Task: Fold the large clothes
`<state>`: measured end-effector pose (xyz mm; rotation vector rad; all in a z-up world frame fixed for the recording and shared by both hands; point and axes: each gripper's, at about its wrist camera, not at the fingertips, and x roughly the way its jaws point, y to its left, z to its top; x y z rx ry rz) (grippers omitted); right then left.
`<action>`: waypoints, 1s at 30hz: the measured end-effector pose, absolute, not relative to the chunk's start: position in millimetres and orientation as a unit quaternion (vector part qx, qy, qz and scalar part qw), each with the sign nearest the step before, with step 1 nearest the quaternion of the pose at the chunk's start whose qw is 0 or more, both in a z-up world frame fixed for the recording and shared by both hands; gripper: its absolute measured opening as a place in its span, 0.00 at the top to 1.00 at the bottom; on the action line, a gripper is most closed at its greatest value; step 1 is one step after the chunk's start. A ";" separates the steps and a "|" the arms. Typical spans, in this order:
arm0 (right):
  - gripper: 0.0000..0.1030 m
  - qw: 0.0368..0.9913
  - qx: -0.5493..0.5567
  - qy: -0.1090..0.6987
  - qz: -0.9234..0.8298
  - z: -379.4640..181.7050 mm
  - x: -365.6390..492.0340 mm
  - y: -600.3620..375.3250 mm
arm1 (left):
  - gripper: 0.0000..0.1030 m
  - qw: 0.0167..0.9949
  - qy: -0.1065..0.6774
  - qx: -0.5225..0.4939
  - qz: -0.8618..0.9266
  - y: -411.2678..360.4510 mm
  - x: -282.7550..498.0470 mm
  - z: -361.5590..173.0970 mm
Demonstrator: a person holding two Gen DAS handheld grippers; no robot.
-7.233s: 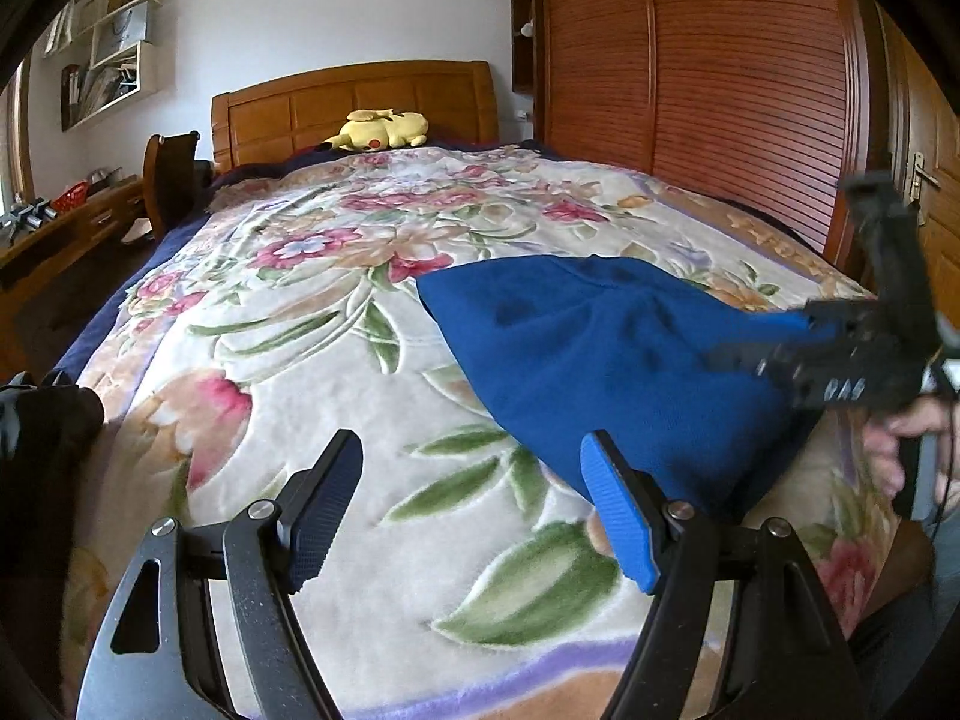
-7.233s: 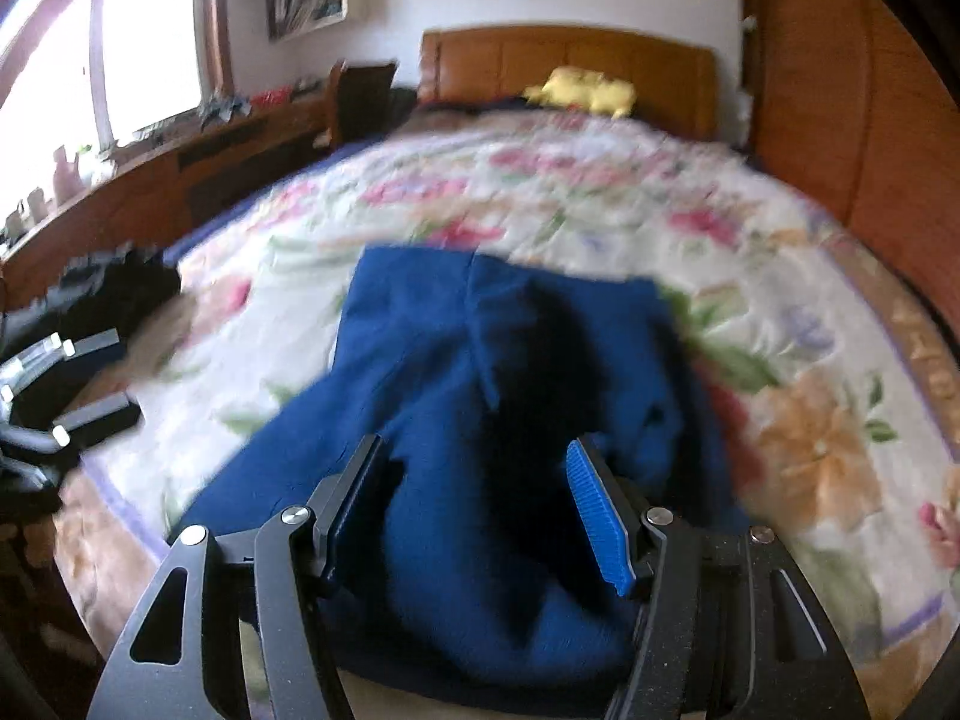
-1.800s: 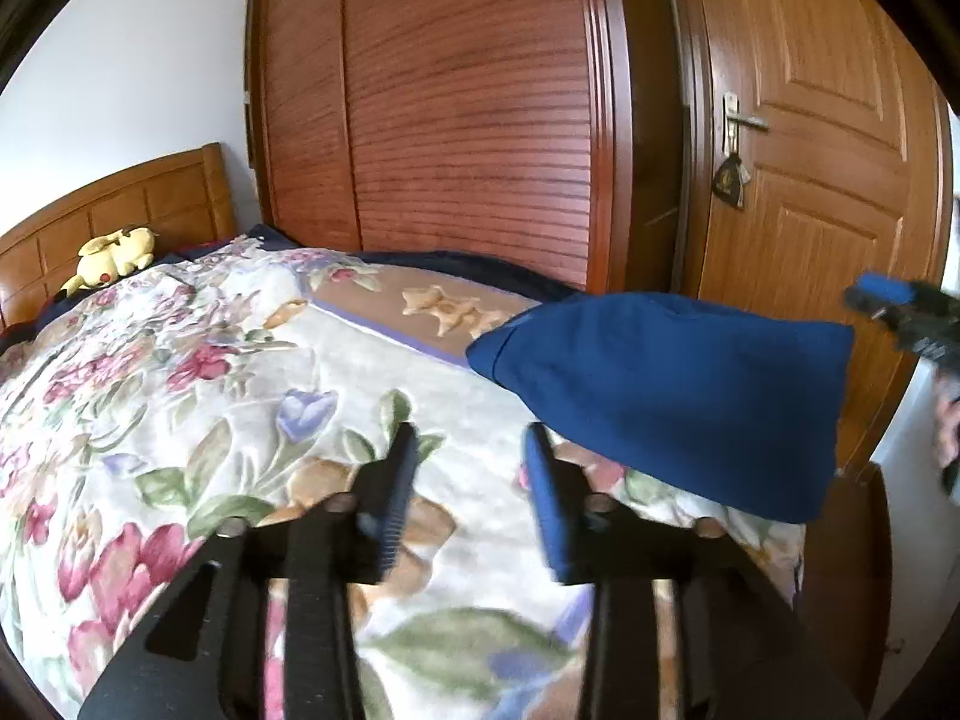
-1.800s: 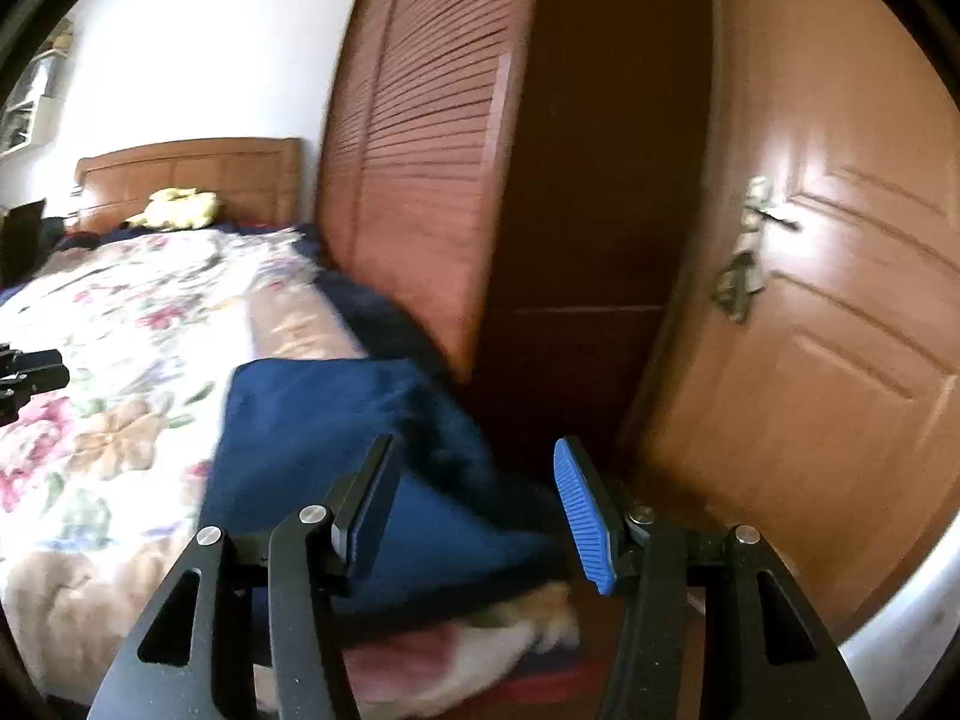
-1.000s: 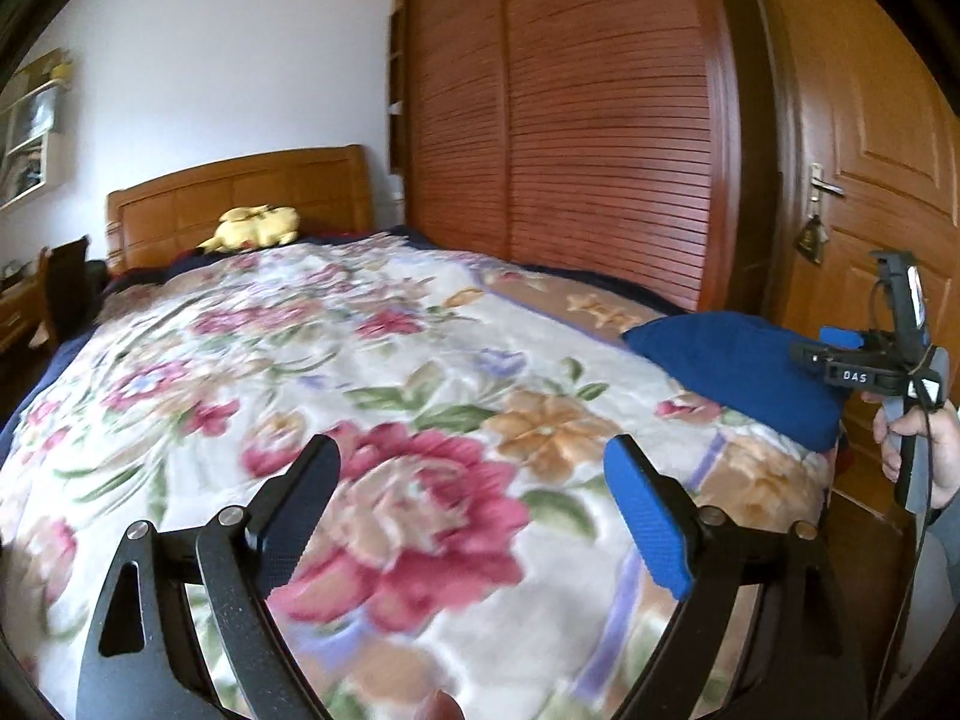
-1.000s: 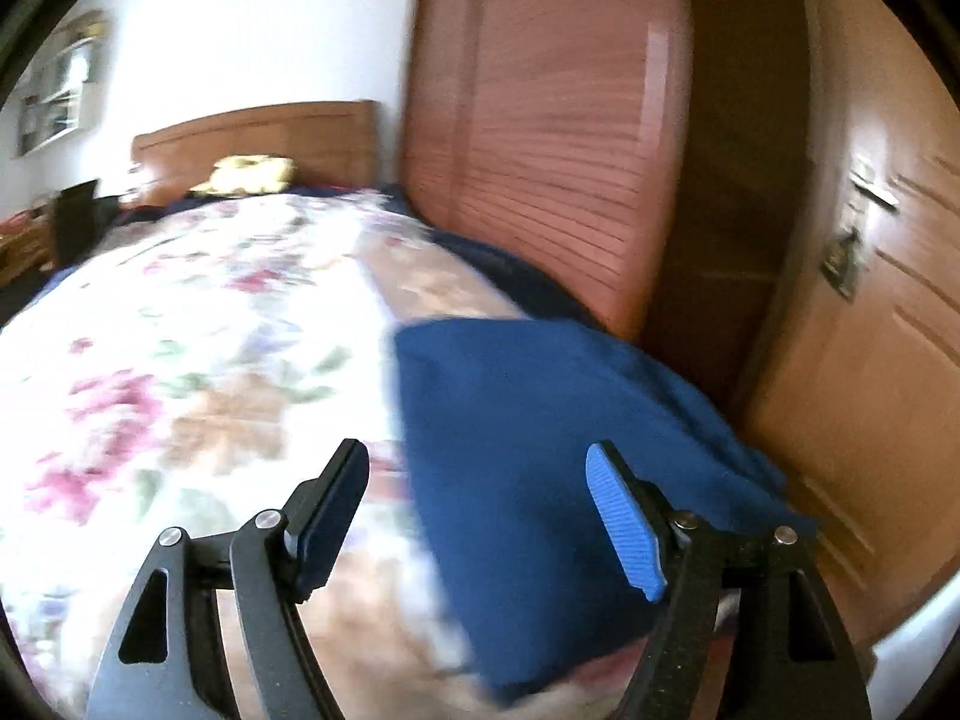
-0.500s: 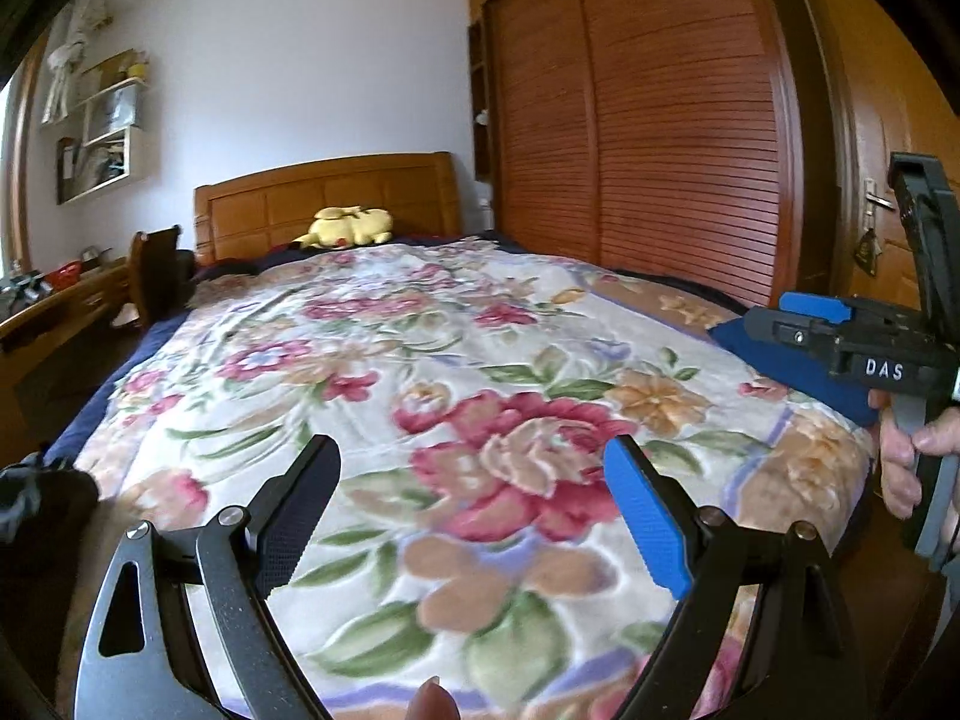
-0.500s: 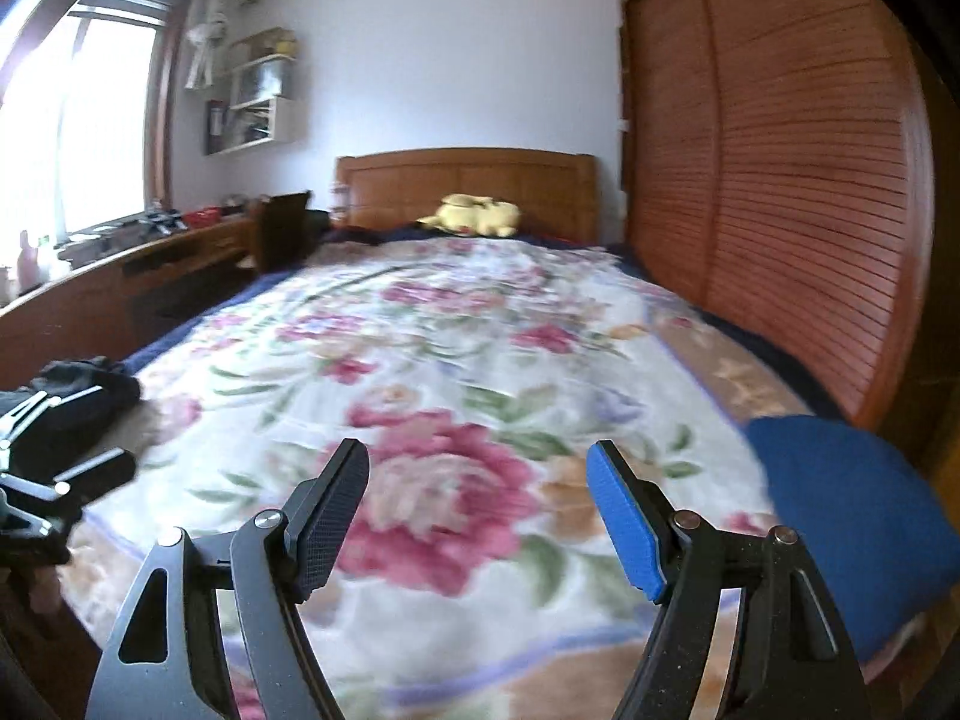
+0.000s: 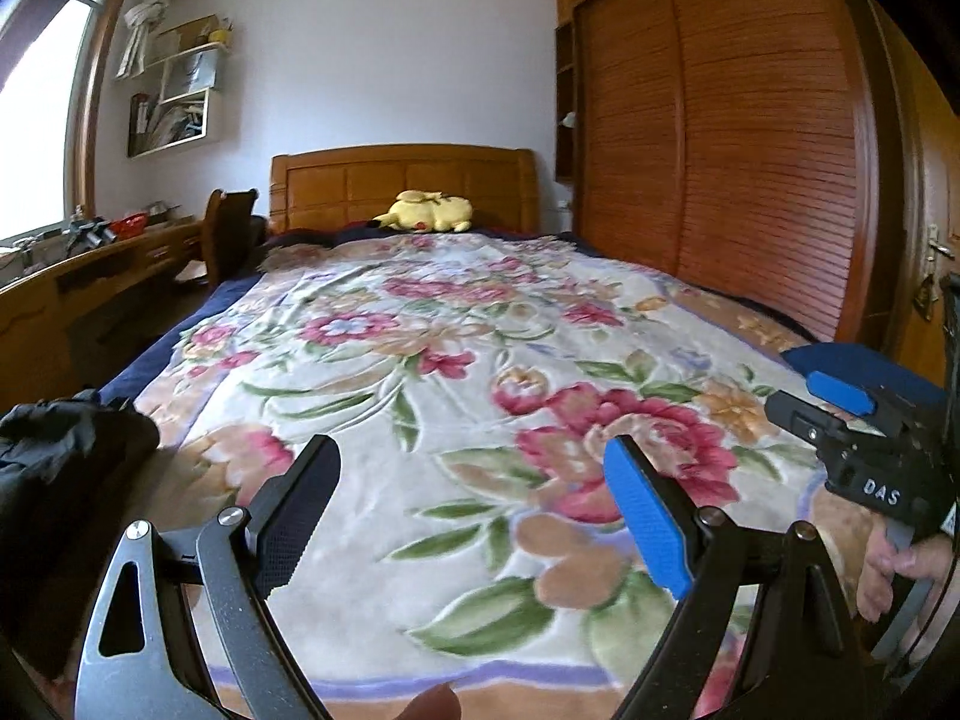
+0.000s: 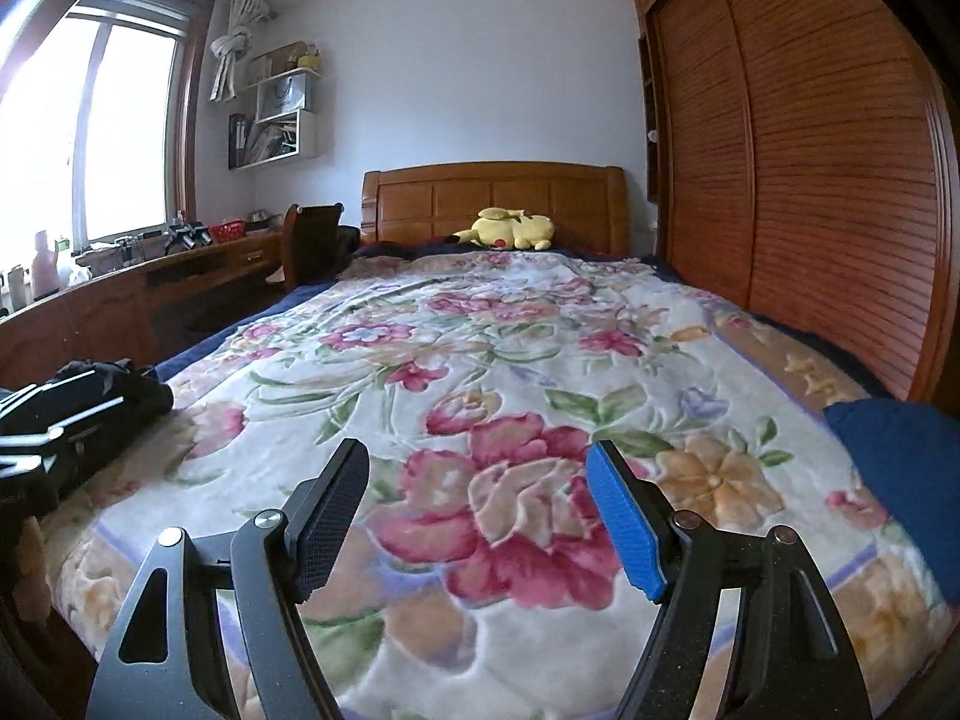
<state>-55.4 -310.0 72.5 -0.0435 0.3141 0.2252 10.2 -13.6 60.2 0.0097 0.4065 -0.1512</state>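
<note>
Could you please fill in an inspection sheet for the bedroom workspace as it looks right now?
Surface: bed with a floral blanket, spread flat, middle bare.
Job's things: folded blue garment at the bed's near right corner; dark clothes pile at the near left edge.
Clutter: yellow plush toy by the headboard.
Grippers: left gripper open, holding nothing; right gripper open, holding nothing; both over the foot of the bed.
Cables: nothing seen.
Surroundings: slatted wooden wardrobe on the right; desk, chair, shelves and window on the left.
</note>
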 end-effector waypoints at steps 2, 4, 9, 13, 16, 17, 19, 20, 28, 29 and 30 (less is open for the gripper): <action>0.26 0.981 -0.022 0.159 0.114 61.3 -49.3 -304.3 | 0.12 0.976 0.205 0.011 -0.068 -11.3 13.3 54.5; 0.26 0.981 -0.024 0.158 0.111 53.6 -38.8 -298.5 | 0.13 0.977 0.206 0.016 -0.060 -10.3 14.9 47.2; 0.26 0.979 -0.046 0.167 0.109 46.5 -28.8 -293.5 | 0.13 0.976 0.214 0.012 -0.051 -8.8 17.1 30.7; 0.26 0.978 -0.042 0.169 0.117 41.9 -21.4 -291.6 | 0.13 0.975 0.215 -0.001 -0.050 -6.8 15.5 23.7; 0.26 0.978 -0.041 0.165 0.119 43.0 -18.7 -290.2 | 0.13 0.976 0.213 -0.002 -0.050 -8.7 12.6 21.3; 0.26 0.978 -0.039 0.164 0.121 41.6 -16.7 -290.0 | 0.13 0.976 0.212 -0.001 -0.048 -8.4 13.0 21.3; 0.26 0.979 -0.034 0.162 0.122 41.4 -15.2 -291.1 | 0.12 0.976 0.214 -0.004 -0.048 -7.6 13.6 21.1; 0.26 0.979 -0.033 0.162 0.121 37.9 -12.8 -291.0 | 0.13 0.975 0.215 -0.006 -0.048 -7.3 13.2 20.8; 0.26 0.979 -0.027 0.160 0.120 31.4 -8.5 -288.5 | 0.12 0.975 0.216 -0.014 -0.051 -7.4 11.4 19.1; 0.26 0.979 -0.027 0.160 0.120 29.6 -7.9 -288.2 | 0.12 0.975 0.216 -0.014 -0.050 -8.3 11.1 19.1; 0.26 0.979 -0.026 0.160 0.121 29.4 -7.4 -287.8 | 0.12 0.975 0.216 -0.013 -0.050 -8.2 11.0 19.2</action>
